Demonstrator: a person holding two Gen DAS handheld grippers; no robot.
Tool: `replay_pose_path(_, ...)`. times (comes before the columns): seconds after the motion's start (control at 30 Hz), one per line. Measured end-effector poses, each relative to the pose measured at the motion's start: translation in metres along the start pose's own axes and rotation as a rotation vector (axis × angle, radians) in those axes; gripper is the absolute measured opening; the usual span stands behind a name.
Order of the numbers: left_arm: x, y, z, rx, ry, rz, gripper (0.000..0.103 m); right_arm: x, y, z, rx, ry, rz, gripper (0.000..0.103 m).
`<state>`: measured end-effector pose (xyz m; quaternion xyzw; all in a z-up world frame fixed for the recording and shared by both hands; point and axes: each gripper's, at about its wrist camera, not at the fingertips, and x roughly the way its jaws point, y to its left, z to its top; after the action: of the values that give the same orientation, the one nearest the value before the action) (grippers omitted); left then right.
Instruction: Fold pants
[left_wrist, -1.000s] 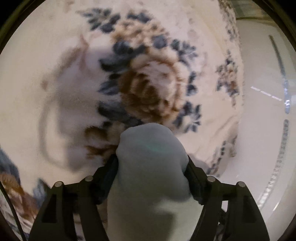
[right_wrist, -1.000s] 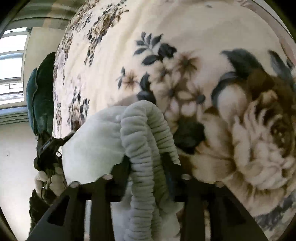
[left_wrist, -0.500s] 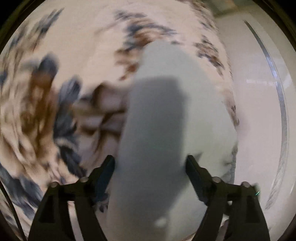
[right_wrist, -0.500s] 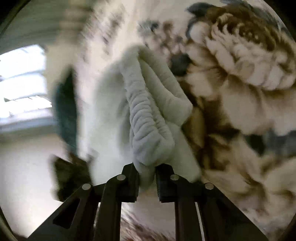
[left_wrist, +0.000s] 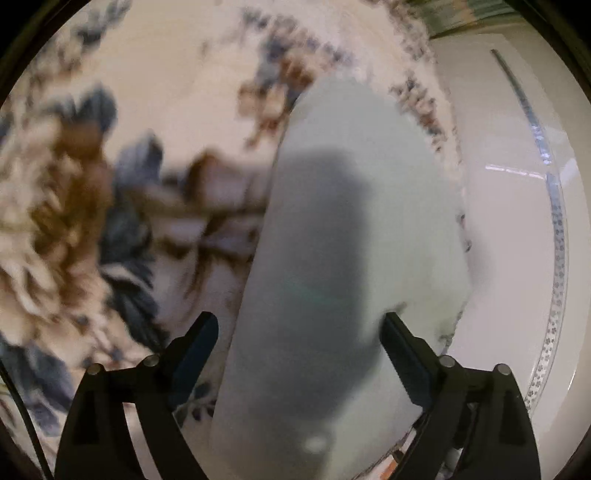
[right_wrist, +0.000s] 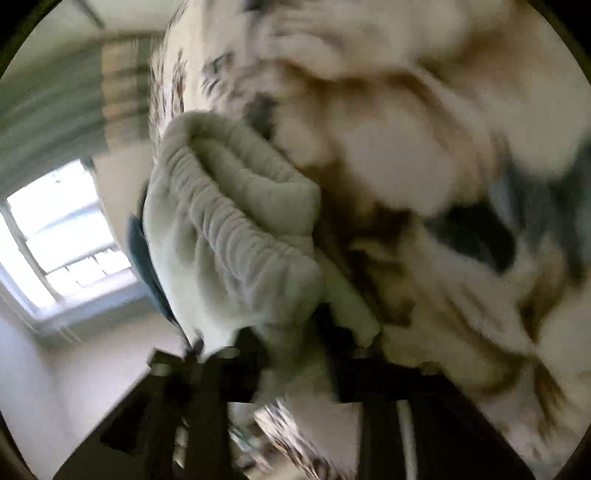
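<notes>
Since a second ago the left gripper (left_wrist: 299, 332) has spread its fingers wide, so the pale mint fleece pants (left_wrist: 343, 258) just run loose up the frame's middle over the cream floral blanket (left_wrist: 110, 203). Right gripper (right_wrist: 291, 354) is blurry, fingers pinched tight on the ribbed waistband (right_wrist: 236, 221), centre-left.

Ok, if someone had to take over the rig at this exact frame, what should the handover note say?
Left gripper: fingers spread, a blurred length of the pale pants lying between them; grip not confirmable.
Right gripper: shut on the elastic waistband.
Both ends are over the floral blanket; frames are motion-blurred.
Done: both ends picked up.
Left: complete the fold, lay it flat, release.
</notes>
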<state>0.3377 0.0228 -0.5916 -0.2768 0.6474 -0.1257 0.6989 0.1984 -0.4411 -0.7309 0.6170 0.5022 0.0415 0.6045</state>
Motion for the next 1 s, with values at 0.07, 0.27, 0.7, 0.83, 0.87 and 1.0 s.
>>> replay_pose_path(0.07, -0.016, -0.021, 0.009, 0.054, -0.040, 0.014, 0.089, -0.022, 0.031, -0.001, -0.107, -0.047, -0.132, 0.065)
replay_pose_path(0.27, -0.013, -0.084, 0.029, 0.257, -0.077, 0.093, 0.089, -0.063, 0.116, -0.003, -0.355, -0.259, -0.159, 0.064)
replay_pose_path(0.7, 0.048, -0.043, 0.072, 0.157, 0.006, 0.218, 0.094, 0.107, 0.151, 0.066, -0.309, -0.071, -0.328, 0.010)
replay_pose_path(0.83, 0.050, -0.016, 0.068, 0.057, 0.020, 0.127, 0.094, 0.118, 0.145, 0.069, -0.351, -0.071, -0.393, 0.004)
replay_pose_path(0.87, 0.045, -0.020, 0.065, 0.071, 0.006, 0.131, 0.094, 0.119, 0.148, 0.069, -0.373, -0.068, -0.417, 0.004)
replay_pose_path(1.0, 0.004, -0.042, 0.045, 0.133, -0.080, 0.151, 0.092, 0.105, 0.175, 0.048, -0.482, -0.077, -0.536, 0.013)
